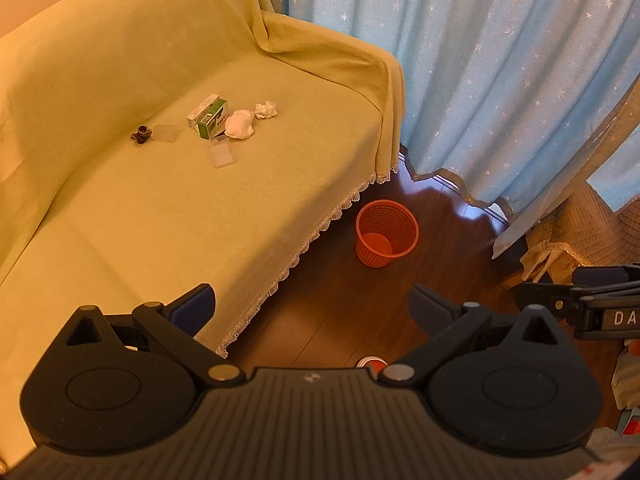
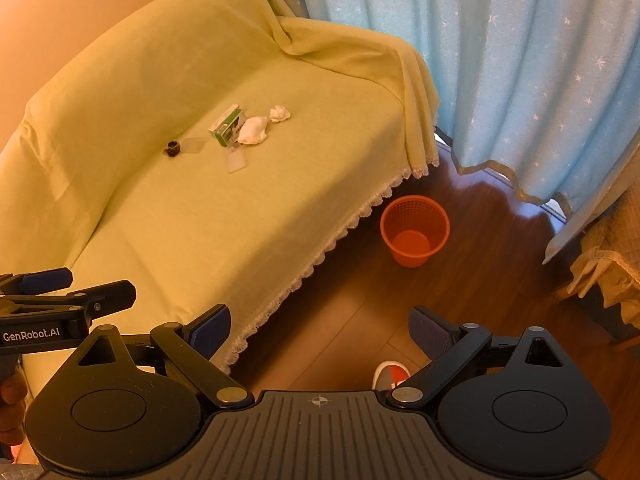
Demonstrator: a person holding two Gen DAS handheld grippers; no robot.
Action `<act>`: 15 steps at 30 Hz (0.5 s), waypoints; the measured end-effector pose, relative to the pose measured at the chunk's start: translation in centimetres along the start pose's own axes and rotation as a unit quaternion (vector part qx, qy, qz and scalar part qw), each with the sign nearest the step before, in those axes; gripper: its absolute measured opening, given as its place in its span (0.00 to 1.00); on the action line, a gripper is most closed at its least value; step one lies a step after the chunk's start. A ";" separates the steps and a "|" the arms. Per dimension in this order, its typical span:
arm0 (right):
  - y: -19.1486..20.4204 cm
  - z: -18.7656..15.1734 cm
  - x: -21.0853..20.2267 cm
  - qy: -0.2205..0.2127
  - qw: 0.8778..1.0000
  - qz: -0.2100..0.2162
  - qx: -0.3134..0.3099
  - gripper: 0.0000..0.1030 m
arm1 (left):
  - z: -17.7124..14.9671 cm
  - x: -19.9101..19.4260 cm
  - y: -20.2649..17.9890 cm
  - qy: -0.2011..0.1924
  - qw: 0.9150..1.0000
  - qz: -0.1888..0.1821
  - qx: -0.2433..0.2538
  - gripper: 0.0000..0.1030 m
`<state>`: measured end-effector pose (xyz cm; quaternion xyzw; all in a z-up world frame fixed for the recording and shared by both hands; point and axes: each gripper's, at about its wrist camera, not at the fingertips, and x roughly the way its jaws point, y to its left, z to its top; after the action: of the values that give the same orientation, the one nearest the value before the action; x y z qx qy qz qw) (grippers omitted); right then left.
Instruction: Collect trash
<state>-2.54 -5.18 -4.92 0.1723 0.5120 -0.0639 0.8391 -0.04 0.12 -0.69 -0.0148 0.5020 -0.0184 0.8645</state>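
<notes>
A small cluster of trash lies on the seat of a sofa (image 1: 120, 216) draped in a yellow-green cover, toward its far end: a green and white box (image 1: 208, 117), a white wad (image 1: 240, 125), a crumpled tissue (image 1: 266, 109), two clear plastic pieces (image 1: 221, 155) and a small dark object (image 1: 141, 135). The box's long axis runs diagonally, away and to the right.

All of it lies well ahead of both grippers and to their left. The left gripper (image 1: 312, 308) and the right gripper (image 2: 320, 330) both hang wide open, holding nothing, over the sofa's front edge and the wooden floor. The left one seems slightly nearer the pile.

An orange mesh bin (image 1: 387, 233) stands empty on the floor beside the sofa's lace hem, to the right of the trash. Pale blue curtains (image 1: 500, 80) hang behind. Nothing appears to block the reach.
</notes>
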 end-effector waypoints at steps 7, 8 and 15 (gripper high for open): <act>0.3 0.2 0.5 -0.001 1.000 -0.001 -0.001 0.91 | 0.0 0.1 0.2 0.000 1.000 0.000 -0.001 0.99; 0.4 0.3 0.5 0.000 1.000 -0.001 -0.001 0.91 | -0.1 0.1 0.1 0.000 1.000 0.000 -0.002 0.99; 0.4 0.7 0.7 0.001 1.000 -0.002 0.001 0.91 | -0.2 0.2 0.0 0.000 1.000 -0.001 -0.004 0.99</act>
<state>-1.51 -5.03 -5.16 0.1721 0.5131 -0.0655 0.8384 -0.10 0.16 -0.91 -0.0184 0.5023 -0.0174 0.8643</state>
